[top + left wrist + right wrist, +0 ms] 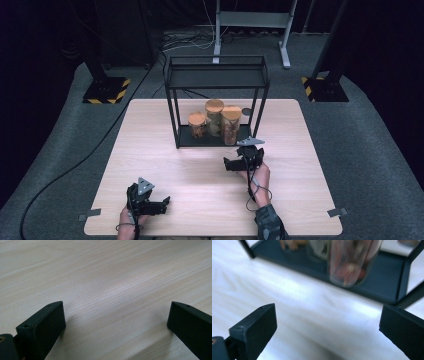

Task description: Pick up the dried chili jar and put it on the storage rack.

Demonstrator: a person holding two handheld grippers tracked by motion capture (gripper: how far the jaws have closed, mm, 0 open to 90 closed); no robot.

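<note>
jars sitting on the rack, both grippers empty

three cork-lidded jars [215,121] are standing close together on the bottom shelf of the black wire rack [216,81]. the right gripper [235,163] is hovering just in front of the rack, its jaws gaping wide with nothing between them. the left gripper [159,205] is resting near the table's [165,150] front edge, well apart from the jars, jaws likewise spread and empty.

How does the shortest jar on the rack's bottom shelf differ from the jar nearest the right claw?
The shortest jar stands at the left of the row and is low. The jar nearest the right claw stands at the right, clearly taller and closer to the shelf's front edge. Both are clear with wooden lids.
</note>
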